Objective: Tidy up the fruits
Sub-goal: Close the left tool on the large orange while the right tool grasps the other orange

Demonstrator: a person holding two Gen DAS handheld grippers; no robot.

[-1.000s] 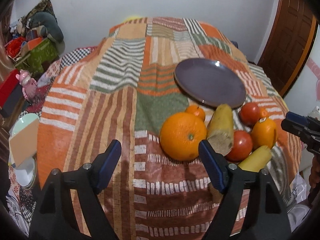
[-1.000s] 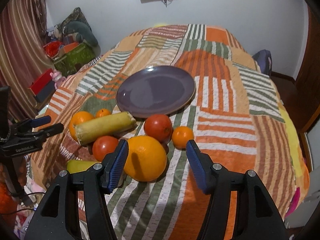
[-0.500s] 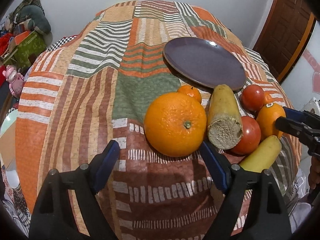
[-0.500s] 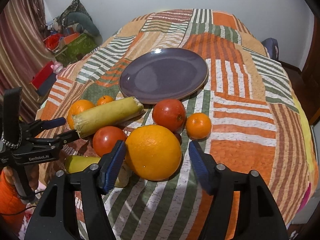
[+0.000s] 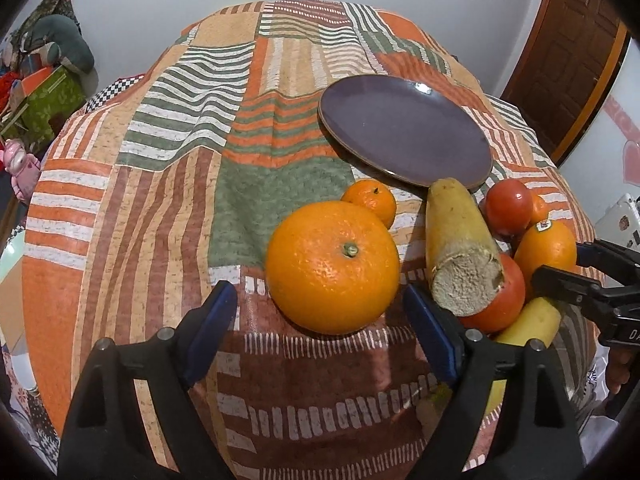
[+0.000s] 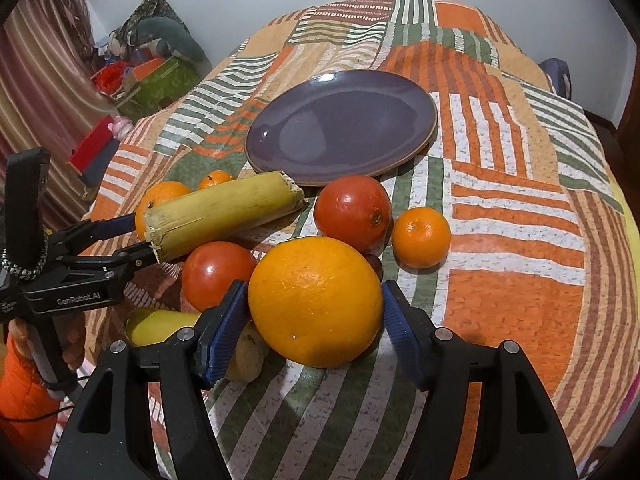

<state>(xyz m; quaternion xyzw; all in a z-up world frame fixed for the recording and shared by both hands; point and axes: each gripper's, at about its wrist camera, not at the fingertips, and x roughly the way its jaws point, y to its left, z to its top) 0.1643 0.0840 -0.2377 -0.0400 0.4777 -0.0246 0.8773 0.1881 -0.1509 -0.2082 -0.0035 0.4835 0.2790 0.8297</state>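
Left wrist view: as you look along your left gripper (image 5: pixel 316 326), its jaws stand released and hold nothing.
Big orange: the large orange (image 5: pixel 333 267) sits on the patchwork cover (image 5: pixel 160 216) just ahead of the blue pads (image 5: pixel 208 328), at about 12 o'clock from the tips, not touched by either pad.
Small fruit: a mandarin (image 5: pixel 370 202) lies touching the orange's far side, at 1 o'clock.
Stalk: a yellow cut stalk (image 5: pixel 456 248) lies at 2 o'clock, its rough cut end towards you.
Right cluster: two red fruits (image 5: pixel 510 210) and a stickered orange (image 5: pixel 546 246) crowd at 3 o'clock, with a yellow fruit (image 5: pixel 528 320) below them.
Plate: the purple plate (image 5: pixel 404 128) lies bare at 1 o'clock, beyond the fruit.
Other tool: your right gripper (image 5: pixel 560 266) enters at 3 o'clock beside the stickered orange.

Right wrist view: your right gripper (image 6: pixel 314 318) straddles the stickered orange (image 6: pixel 316 300); whether the pads (image 6: pixel 224 330) press it you cannot tell.
Neighbours: red fruits lie at 10 o'clock (image 6: pixel 218 274) and 12 o'clock (image 6: pixel 352 212), a mandarin (image 6: pixel 420 236) at 2 o'clock.
Stalk: it (image 6: pixel 224 214) lies across at 10 o'clock, with your left gripper (image 6: pixel 132 240) at its near end.
Plate: it (image 6: pixel 340 124) lies at 12 o'clock, just beyond the fruit.
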